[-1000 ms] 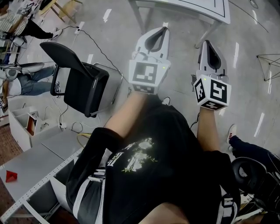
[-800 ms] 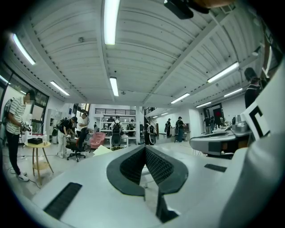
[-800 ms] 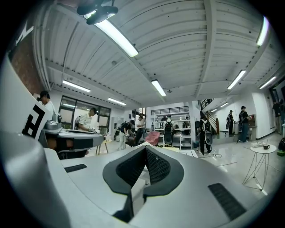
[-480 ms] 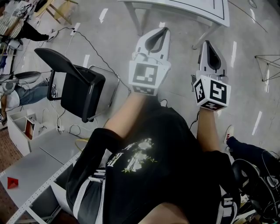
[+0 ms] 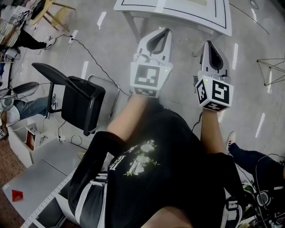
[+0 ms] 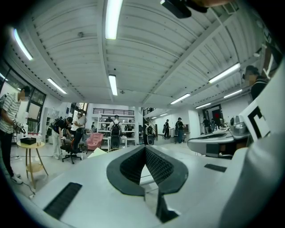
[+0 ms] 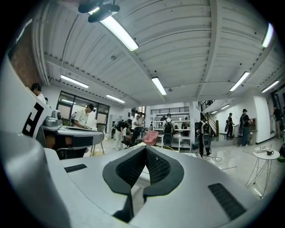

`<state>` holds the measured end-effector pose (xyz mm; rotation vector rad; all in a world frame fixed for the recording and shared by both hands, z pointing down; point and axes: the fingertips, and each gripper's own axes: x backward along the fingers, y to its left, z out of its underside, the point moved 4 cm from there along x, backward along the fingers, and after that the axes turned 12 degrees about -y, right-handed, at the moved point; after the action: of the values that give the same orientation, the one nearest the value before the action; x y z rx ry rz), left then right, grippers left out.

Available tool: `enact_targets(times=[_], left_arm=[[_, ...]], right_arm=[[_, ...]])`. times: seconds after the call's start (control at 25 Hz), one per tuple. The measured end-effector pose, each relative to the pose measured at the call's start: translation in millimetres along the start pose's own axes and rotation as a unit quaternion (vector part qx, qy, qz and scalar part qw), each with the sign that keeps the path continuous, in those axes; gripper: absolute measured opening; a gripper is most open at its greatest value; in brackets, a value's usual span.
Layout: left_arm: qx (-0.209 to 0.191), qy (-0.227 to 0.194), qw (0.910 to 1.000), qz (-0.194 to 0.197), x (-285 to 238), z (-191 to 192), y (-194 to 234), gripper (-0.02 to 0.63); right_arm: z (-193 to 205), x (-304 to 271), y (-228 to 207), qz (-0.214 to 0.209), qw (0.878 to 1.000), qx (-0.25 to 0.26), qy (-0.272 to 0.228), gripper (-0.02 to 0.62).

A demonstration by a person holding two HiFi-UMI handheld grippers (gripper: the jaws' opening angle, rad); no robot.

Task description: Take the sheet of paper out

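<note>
The person is holding the left gripper point(image 5: 167, 31) and the right gripper point(image 5: 209, 43) level and side by side, both pointing at the white surface point(image 5: 178, 11) ahead. The left fingers point(image 6: 160, 168) and right fingers point(image 7: 157, 171) are sitting pressed together, gripping nothing. The sheet of paper cannot be picked out on that surface.

It's a big open workshop hall. The polished grey floor point(image 5: 249, 80) catches streaks of light from long strip lights point(image 6: 113, 18) set in a ribbed white ceiling point(image 6: 147, 53). A black office chair point(image 5: 82, 104) stands off to one side. Ahead sits a white tabletop point(image 5: 178, 11) marked with black lines. At the far end are shelving point(image 7: 178, 127), a pink chair point(image 7: 151, 136) and a small round side table point(image 7: 266, 154).
</note>
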<state>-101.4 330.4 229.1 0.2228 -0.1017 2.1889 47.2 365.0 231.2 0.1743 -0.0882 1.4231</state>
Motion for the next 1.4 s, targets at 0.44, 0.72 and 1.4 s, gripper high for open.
enact_targets(times=[0.44, 0.72, 1.4], left_arm=[[-0.002, -0.004, 0.9999, 0.015, -63.6, 2.8, 42.1, -0.011], [0.002, -0.004, 0.9997, 0.023, -94.3, 7.5, 71.0, -0.011], [-0.013, 0.006, 0.9993, 0.035, -146.8, 30.5, 135.4, -0.011]], right_arm=[[10.0, -68.7, -12.4, 0.017, 1.0, -0.003, 0.004, -0.002], [12.6, -110.8, -8.5, 0.017, 1.0, 0.003, 0.005, -0.002], [40.8, -188.7, 2.6, 0.03, 1.0, -0.011, 0.002, -0.002]])
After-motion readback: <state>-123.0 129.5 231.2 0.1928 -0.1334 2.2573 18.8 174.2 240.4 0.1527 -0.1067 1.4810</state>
